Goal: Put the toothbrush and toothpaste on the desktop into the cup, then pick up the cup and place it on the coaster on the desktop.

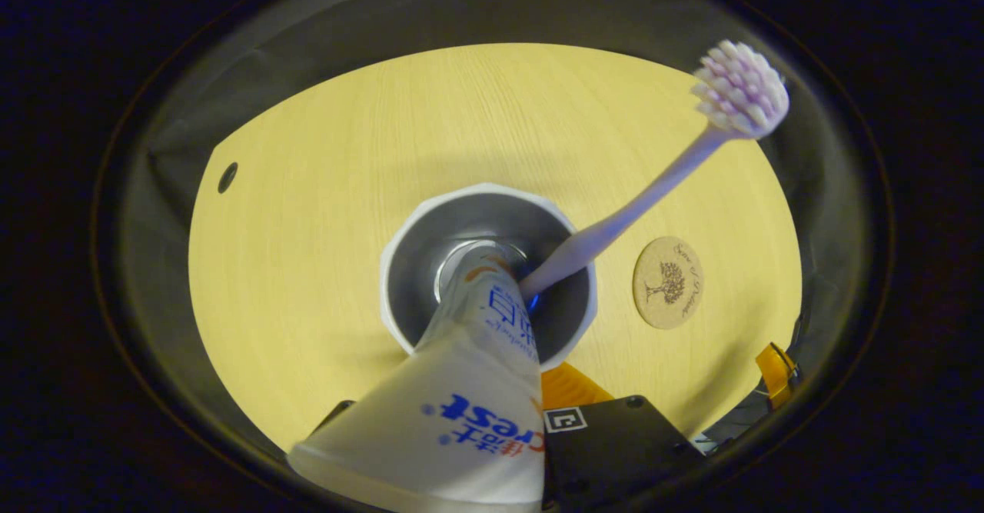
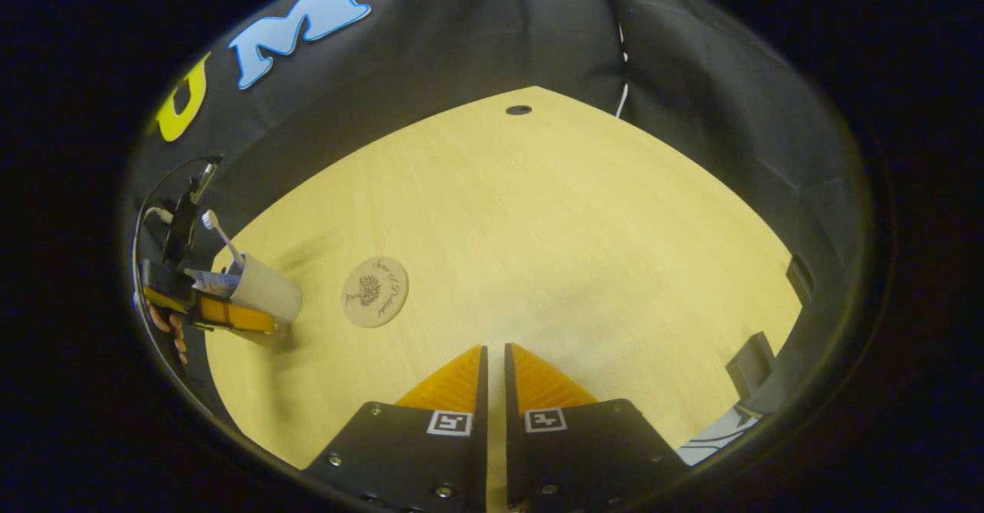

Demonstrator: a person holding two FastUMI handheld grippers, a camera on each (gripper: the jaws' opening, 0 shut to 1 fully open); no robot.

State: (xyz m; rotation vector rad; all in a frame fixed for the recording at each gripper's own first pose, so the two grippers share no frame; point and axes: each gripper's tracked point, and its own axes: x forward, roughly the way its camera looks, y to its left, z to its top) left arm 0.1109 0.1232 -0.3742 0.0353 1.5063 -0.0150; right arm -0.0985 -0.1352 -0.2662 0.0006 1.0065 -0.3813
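Gripping the white cup (image 2: 265,288) from its side, the left gripper (image 2: 223,314) holds it with the toothpaste tube (image 1: 461,390) and toothbrush (image 1: 653,190) inside. The right gripper (image 2: 496,367) is nearly closed, empty, over bare desktop (image 2: 576,228). The coaster (image 2: 375,291) lies just right of the cup, with open wood beyond.

Looking down past my left gripper (image 1: 530,413), I see the white cup (image 1: 400,267) standing on the pale wooden desktop (image 1: 323,159). The toothpaste (image 1: 453,413) leans out of it toward me; its near end hides part of my fingers. The toothbrush (image 1: 661,182) slants from the cup, bristles up at far right. The round coaster (image 1: 667,282) lies just right of the cup.
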